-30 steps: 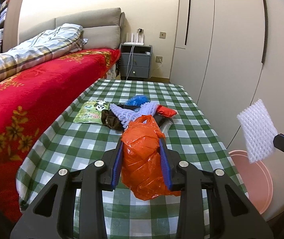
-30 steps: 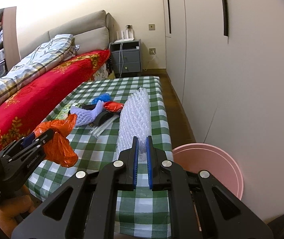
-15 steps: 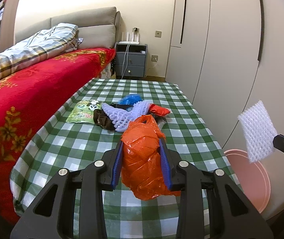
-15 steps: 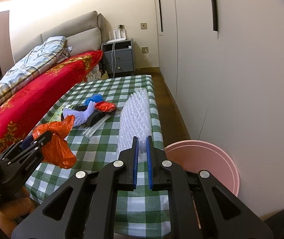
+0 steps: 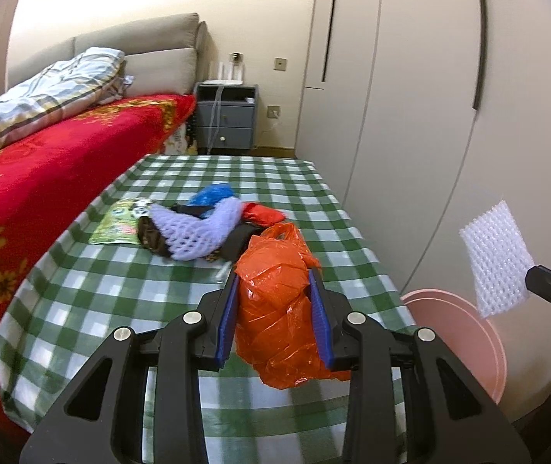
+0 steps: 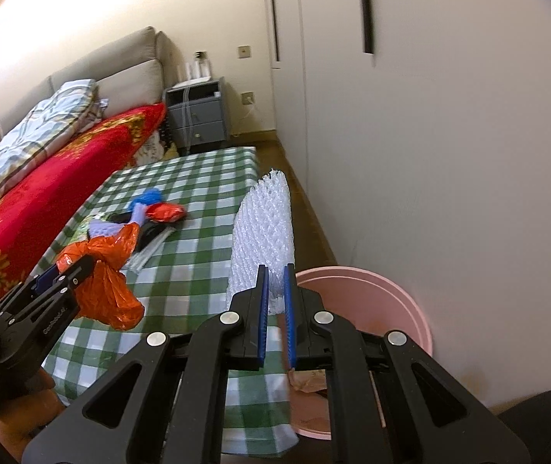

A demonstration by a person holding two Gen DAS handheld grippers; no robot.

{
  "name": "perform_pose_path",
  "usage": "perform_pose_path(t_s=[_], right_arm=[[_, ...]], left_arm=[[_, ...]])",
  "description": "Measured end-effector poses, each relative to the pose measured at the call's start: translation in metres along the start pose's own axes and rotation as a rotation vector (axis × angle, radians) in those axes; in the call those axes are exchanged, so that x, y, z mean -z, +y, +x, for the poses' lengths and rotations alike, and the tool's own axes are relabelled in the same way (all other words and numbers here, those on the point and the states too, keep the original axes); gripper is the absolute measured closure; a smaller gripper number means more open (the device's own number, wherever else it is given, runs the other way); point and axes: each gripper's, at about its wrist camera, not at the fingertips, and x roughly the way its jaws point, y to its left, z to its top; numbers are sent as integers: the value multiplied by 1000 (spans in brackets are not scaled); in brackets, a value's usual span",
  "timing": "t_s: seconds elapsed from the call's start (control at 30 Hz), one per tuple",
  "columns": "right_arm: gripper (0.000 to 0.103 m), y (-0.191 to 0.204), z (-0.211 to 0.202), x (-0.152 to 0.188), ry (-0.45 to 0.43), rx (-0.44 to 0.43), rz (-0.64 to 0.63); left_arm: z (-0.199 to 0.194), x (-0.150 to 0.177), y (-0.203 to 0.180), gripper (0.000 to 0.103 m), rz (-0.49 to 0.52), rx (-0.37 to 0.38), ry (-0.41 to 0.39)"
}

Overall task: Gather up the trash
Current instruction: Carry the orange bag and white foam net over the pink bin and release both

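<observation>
While the counter with the green-and-white checked cloth [image 5: 82, 282] carries a pile of mixed trash [image 5: 202, 224] beside the round pink plastic bin [image 6: 410, 309], the left gripper [image 5: 275, 313] has its fingers closed around a crumpled orange plastic bag [image 5: 279, 301], and the right gripper [image 6: 274, 301] pinches a white foam net sleeve [image 6: 264, 228] just before the bin.

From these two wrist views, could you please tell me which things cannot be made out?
- Pink bin contents: in the right wrist view, the right gripper and white foam net cover most of the inside; the left wrist view shows only its rim.
- Dark items under the purple foam net: covered by it, and the orange bag in the left gripper hides the pile's near side.
- Green packet print: too small.
</observation>
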Motion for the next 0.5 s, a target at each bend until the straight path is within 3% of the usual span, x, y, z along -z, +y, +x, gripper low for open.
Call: perform_pose_path(t_s=[0.5], right_arm=[[95, -42, 3, 1, 15, 148, 84]], left_arm=[[24, -1, -59, 69, 49, 208, 31]])
